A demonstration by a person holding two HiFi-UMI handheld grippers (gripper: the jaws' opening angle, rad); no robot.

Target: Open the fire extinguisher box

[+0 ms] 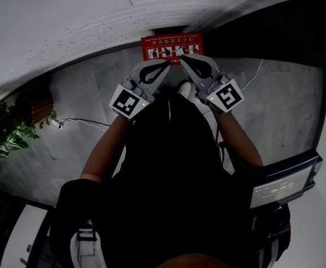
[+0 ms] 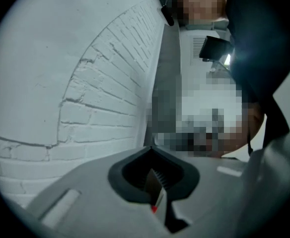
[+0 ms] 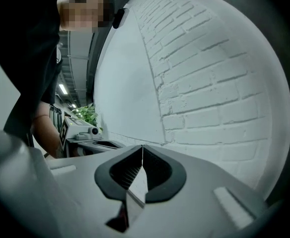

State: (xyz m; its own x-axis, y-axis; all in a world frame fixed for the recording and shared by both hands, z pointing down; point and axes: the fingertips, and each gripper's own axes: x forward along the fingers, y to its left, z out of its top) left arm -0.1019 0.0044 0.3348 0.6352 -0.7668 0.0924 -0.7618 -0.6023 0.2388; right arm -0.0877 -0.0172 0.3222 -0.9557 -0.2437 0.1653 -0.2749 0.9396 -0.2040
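The red fire extinguisher box [image 1: 171, 47], with white pictogram labels on its top, stands on the floor against the white brick wall [image 1: 68, 15]. I hold both grippers side by side in front of my body, tips pointing toward the box and a little short of it. The left gripper [image 1: 166, 66] is shut with nothing between its jaws; in the left gripper view its tips [image 2: 151, 148] meet in front of the brick wall. The right gripper [image 1: 181, 60] is shut and empty too, and its tips [image 3: 142, 147] touch.
A green plant [image 1: 1, 133] stands at the left, and a thin cable [image 1: 79, 120] lies across the grey floor. A dark device with a pale label [image 1: 286, 180] sits at the right. A dark opening fills the upper right.
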